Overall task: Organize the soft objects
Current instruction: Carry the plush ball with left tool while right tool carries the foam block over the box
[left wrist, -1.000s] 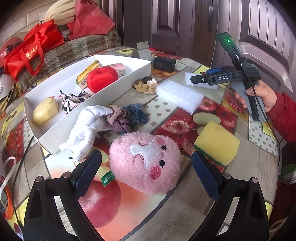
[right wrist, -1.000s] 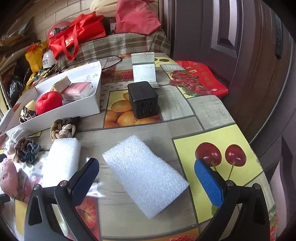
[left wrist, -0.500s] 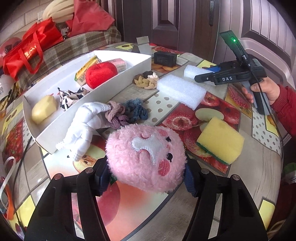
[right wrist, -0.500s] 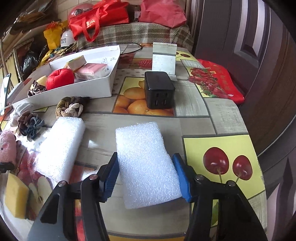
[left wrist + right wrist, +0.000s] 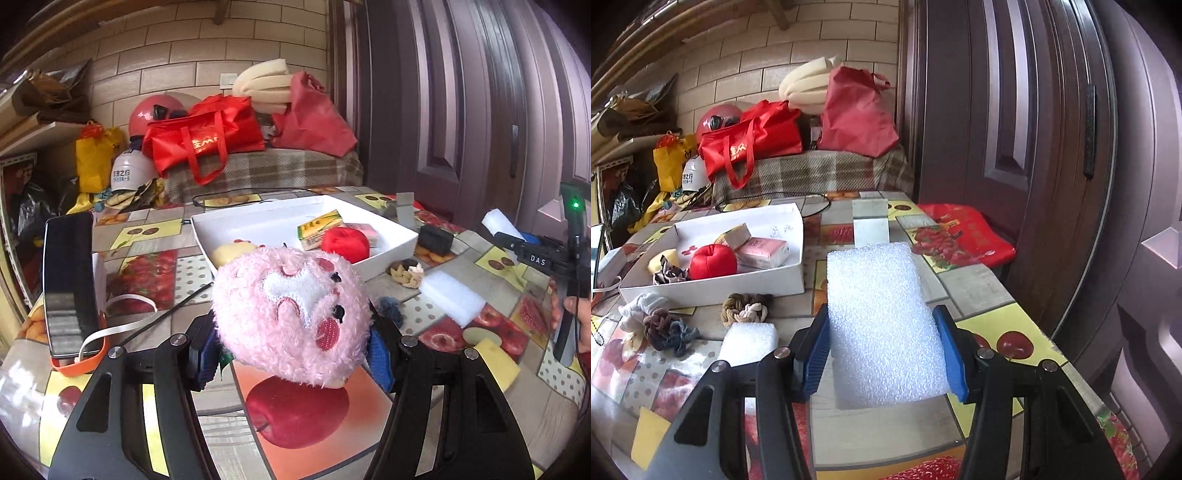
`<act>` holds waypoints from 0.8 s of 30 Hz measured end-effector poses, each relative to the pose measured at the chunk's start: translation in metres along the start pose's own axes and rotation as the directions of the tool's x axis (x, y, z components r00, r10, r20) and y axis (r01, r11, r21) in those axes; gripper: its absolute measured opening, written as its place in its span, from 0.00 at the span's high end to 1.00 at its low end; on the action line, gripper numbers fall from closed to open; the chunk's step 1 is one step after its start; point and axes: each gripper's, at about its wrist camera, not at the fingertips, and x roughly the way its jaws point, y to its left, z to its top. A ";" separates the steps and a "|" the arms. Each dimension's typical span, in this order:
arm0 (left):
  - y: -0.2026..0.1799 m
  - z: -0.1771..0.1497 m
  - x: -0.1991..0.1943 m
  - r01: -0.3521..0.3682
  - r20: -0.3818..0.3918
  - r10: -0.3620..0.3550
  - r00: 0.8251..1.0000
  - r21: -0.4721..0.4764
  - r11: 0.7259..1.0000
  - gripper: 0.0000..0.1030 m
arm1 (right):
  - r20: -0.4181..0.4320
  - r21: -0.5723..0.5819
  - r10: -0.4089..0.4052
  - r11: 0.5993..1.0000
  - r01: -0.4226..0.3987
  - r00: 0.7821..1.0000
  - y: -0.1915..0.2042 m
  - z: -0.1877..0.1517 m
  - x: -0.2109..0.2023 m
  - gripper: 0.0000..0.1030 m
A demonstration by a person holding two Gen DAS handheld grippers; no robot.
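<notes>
My left gripper (image 5: 293, 354) is shut on a fluffy pink plush toy (image 5: 291, 317), held off the fruit-print tablecloth. My right gripper (image 5: 882, 354) is shut on a white foam block (image 5: 882, 325), lifted and tilted up. Beyond both stands a white tray (image 5: 391, 240) (image 5: 713, 291) holding a red ball (image 5: 345, 243) (image 5: 713, 262), a yellow soft piece (image 5: 231, 251), a green-yellow packet, a pink tissue pack (image 5: 761, 253) and a patterned scrunchie (image 5: 670, 275). A second foam block (image 5: 452, 295) (image 5: 750, 339), a yellow sponge (image 5: 495, 363), a beige knotted rope (image 5: 744, 312) and a white glove with scrunchies (image 5: 653, 317) lie on the table.
A phone on an orange stand (image 5: 68, 280) sits at the left. A black cube (image 5: 436, 240) and a small mirror stand (image 5: 870, 221) are near the tray's far end. A red bag (image 5: 964, 236) lies by the door. A plaid-covered bench with bags is behind the table.
Both grippers closed on their objects, the left on the pink plush and the right on the foam block, then rose and tipped up, so the room behind now shows.
</notes>
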 end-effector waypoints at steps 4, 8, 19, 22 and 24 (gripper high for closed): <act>0.004 0.001 0.003 -0.022 0.011 0.022 1.000 -0.007 1.000 0.37 | 0.023 0.008 0.003 1.000 -0.003 1.000 0.014 0.006 0.008 0.47; 0.007 0.003 0.007 -0.045 0.027 0.045 0.999 -0.014 0.999 0.37 | 0.037 0.000 0.013 1.000 -0.013 0.999 0.030 0.011 0.017 0.47; 0.025 0.011 0.023 -0.096 0.039 0.098 0.994 -0.063 0.993 0.37 | 0.045 0.008 0.060 0.998 -0.061 0.997 0.068 0.019 0.033 0.46; 0.025 0.012 0.025 -0.100 0.042 0.102 0.994 -0.062 0.993 0.37 | 0.047 0.006 0.078 0.997 -0.078 0.996 0.079 0.020 0.035 0.46; 0.026 0.012 0.025 -0.101 0.043 0.104 0.994 -0.064 0.993 0.37 | 0.050 0.002 0.090 0.996 -0.091 0.995 0.086 0.021 0.036 0.46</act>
